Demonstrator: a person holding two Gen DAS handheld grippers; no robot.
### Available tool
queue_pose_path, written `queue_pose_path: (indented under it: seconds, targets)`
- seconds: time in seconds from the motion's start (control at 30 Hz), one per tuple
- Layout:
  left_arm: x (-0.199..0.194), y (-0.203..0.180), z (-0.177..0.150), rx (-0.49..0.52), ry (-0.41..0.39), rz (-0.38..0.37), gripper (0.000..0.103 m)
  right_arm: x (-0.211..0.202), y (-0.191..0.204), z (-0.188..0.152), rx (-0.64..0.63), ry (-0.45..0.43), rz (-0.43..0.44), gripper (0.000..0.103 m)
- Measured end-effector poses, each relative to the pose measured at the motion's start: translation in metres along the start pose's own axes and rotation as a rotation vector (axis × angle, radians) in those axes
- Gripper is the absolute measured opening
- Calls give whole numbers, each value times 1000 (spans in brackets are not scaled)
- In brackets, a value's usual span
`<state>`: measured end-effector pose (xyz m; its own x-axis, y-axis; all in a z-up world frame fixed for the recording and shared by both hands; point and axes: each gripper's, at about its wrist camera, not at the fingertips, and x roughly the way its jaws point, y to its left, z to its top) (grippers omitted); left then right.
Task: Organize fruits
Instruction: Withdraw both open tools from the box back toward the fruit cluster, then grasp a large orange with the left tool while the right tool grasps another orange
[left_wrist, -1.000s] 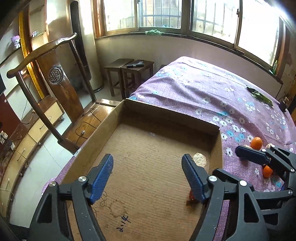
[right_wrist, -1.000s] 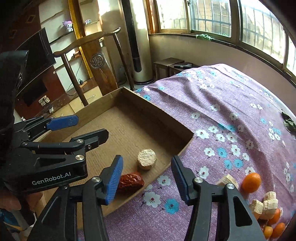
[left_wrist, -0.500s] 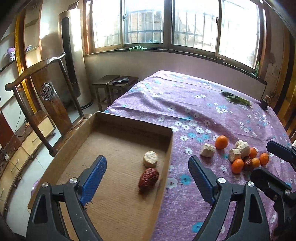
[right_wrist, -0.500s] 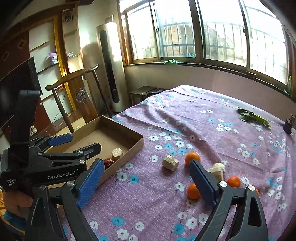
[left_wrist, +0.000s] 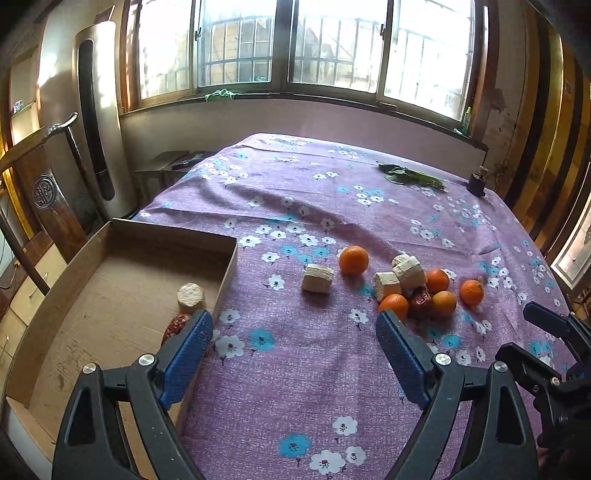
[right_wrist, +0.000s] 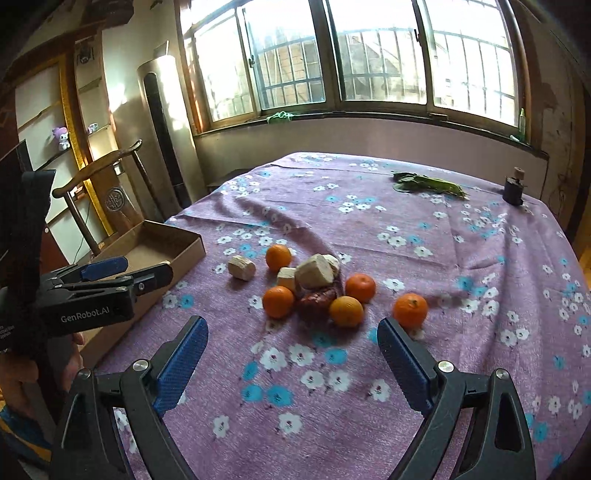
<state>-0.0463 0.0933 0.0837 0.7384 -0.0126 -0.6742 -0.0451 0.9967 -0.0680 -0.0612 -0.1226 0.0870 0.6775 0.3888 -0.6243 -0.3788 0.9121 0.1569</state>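
Cardboard tray (left_wrist: 110, 280) is the reference: shallow, open-topped, sitting at the left edge of a purple floral cloth (left_wrist: 295, 369). Inside it, against its right wall: one pale cut cylinder chunk (left_wrist: 190, 296) and a red date (left_wrist: 176, 325) just in front of that, partly hidden by the left gripper's finger. Everything else is outside the tray, to its right on the cloth. Nearest is a lone pale chunk (right_wrist: 241, 267), then an orange (right_wrist: 278, 257) just past it. Further right, a tight cluster: more pale chunks (right_wrist: 314, 272), a dark red date (right_wrist: 319, 298), three oranges (right_wrist: 278, 301) touching or nearly touching it. One more orange (right_wrist: 410, 310) sits apart, farthest from the tray. Left gripper (left_wrist: 293, 345) jaws wide apart, nothing between them, hovering over the tray's right wall and bare cloth. Right gripper (right_wrist: 291, 352) also spread wide and empty, over cloth just short of the cluster.
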Motion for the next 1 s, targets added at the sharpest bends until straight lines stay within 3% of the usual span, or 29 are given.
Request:
queue_pose_path:
  seconds: [0.2,0.43,0.57,0.83,1.0]
  targets:
    - [1,-15,-3,38,-16,-63,89,-1,-25,-8,75,10,6,96]
    - [20,-35,-9,88,-19,-120,89,3,-33,-12,74,26,-1,96]
    - [35,-45,-11,113,36,-125,89,9,-35,-9,84,27,-13,96]
    - [52,-56,-10,140,61,-116,89,19,-41,-5,76,41,-64,96]
    - [67,-66,-9,168,92,-110,89,20,-47,-10,87,35,-33,96]
